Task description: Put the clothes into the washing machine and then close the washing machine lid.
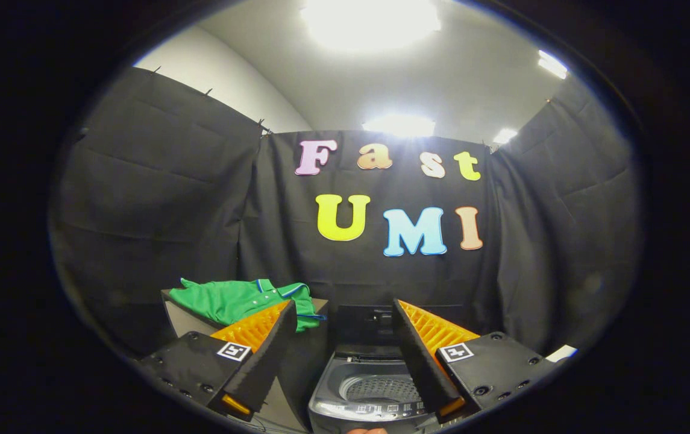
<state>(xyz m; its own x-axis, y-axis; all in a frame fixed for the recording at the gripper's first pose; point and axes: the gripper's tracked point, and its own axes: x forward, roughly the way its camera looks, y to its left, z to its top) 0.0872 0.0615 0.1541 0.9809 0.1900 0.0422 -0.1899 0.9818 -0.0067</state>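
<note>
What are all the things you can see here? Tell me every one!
green shirt: one, green with blue trim at the collar, lying crumpled on a stand beside the washing machine, just beyond one finger.
stand: one, pale grey, next to the washing machine, holding the shirt.
washing machine: one, grey, top-loading, below and between the fingers; lid up, drum visible and looks empty.
black cloth: booth wall, black, hanging behind everything.
ceiling lights: several, bright white, overhead.
gripper: one, fingers spread wide apart and holding nothing, poised above the washing machine.
fingertip: a bit of the person's hand, right below the washing machine's front edge.
</note>
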